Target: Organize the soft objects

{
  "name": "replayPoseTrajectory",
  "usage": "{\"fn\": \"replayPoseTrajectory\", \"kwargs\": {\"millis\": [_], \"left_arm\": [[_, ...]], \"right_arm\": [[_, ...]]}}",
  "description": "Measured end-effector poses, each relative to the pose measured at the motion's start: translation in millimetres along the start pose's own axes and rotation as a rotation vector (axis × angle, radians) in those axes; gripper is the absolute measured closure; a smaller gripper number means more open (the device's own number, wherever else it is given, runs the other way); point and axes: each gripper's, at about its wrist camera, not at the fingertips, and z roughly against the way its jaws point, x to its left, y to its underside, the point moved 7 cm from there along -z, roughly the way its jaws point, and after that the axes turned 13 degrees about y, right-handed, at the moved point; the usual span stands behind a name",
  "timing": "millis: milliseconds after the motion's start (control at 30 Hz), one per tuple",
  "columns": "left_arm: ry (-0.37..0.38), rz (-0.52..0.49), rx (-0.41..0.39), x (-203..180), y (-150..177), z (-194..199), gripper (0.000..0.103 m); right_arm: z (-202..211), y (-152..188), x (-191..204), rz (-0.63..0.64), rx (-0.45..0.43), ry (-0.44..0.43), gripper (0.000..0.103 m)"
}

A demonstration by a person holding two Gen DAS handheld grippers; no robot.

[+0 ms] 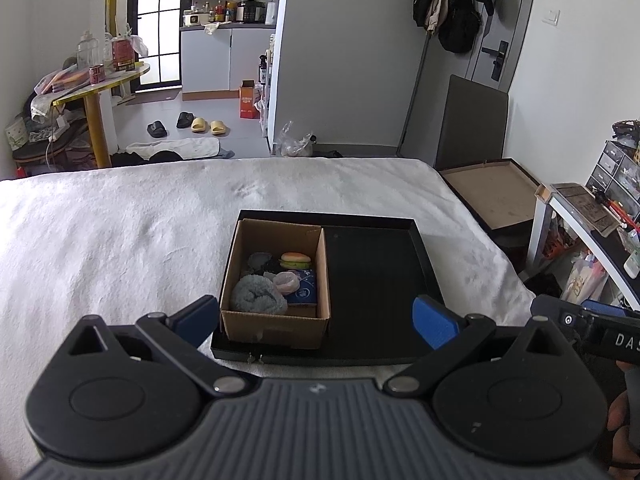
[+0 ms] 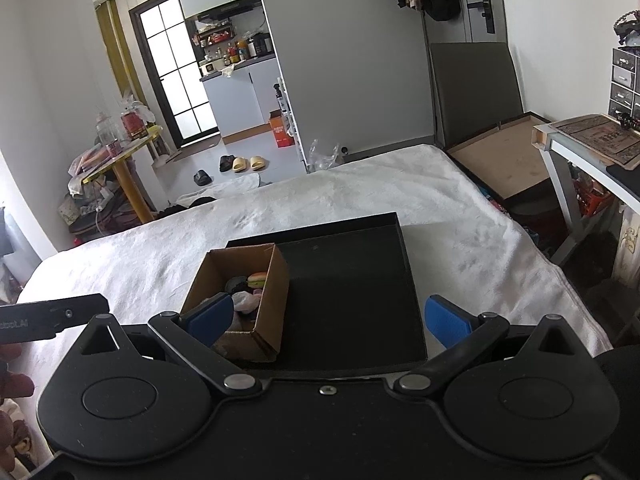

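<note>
A small cardboard box (image 1: 276, 322) stands in the left half of a shallow black tray (image 1: 376, 280) on the white bed cover. Inside lie a grey fluffy roll (image 1: 258, 294), a toy burger (image 1: 295, 260), a pink soft piece (image 1: 286, 282), a dark blue packet (image 1: 304, 292) and a dark lump (image 1: 260, 262). My left gripper (image 1: 316, 318) is open and empty, just before the tray's near edge. My right gripper (image 2: 328, 318) is open and empty, above the tray's near edge; the box (image 2: 256, 292) sits behind its left finger (image 2: 210, 318).
The white bed cover (image 1: 120, 232) spreads to the left and behind the tray. A black-framed board (image 1: 492, 196) and a desk (image 1: 592, 216) stand off the bed's right side. The floor beyond holds slippers (image 1: 208, 125) and a yellow table (image 1: 96, 88).
</note>
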Motion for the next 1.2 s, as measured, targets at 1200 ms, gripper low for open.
{"fn": "replayPoseTrajectory", "kwargs": {"millis": [1200], "left_arm": [[-0.013, -0.015, 0.037, 7.4, 13.4, -3.9, 0.001]], "right_arm": [[2.9, 15.8, 10.5, 0.023, 0.05, -0.034, 0.0]]}}
